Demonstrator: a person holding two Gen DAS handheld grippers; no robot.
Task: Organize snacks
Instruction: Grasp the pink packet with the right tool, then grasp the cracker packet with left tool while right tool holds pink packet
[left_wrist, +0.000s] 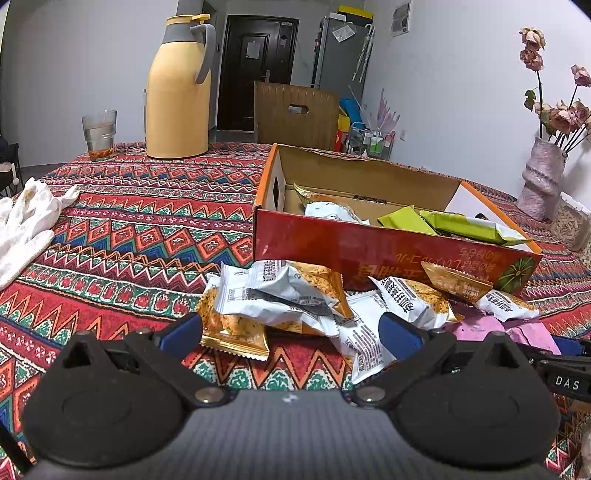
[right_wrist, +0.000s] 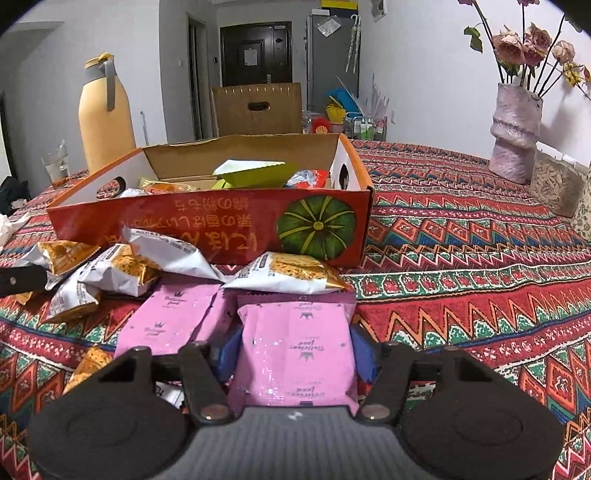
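Right gripper clamped on pink snack packet; left gripper jaws apart, empty.
Grasp step; next, lift packet over red box's near wall and drop inside.

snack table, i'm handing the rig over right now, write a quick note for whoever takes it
Right claw: closed on a pink foil snack packet, which is not yet lifted clear of the pile.
Left claw: open, empty, hovering over the white-and-gold snack packets.
Things: red cardboard pumpkin box stands open on the patterned tablecloth, loose pile heaped against its near wall.
Done: green foil packets and a few others already lie in the box.
Left: box the held pink packet, the second pink packet, then the white-and-gold ones.
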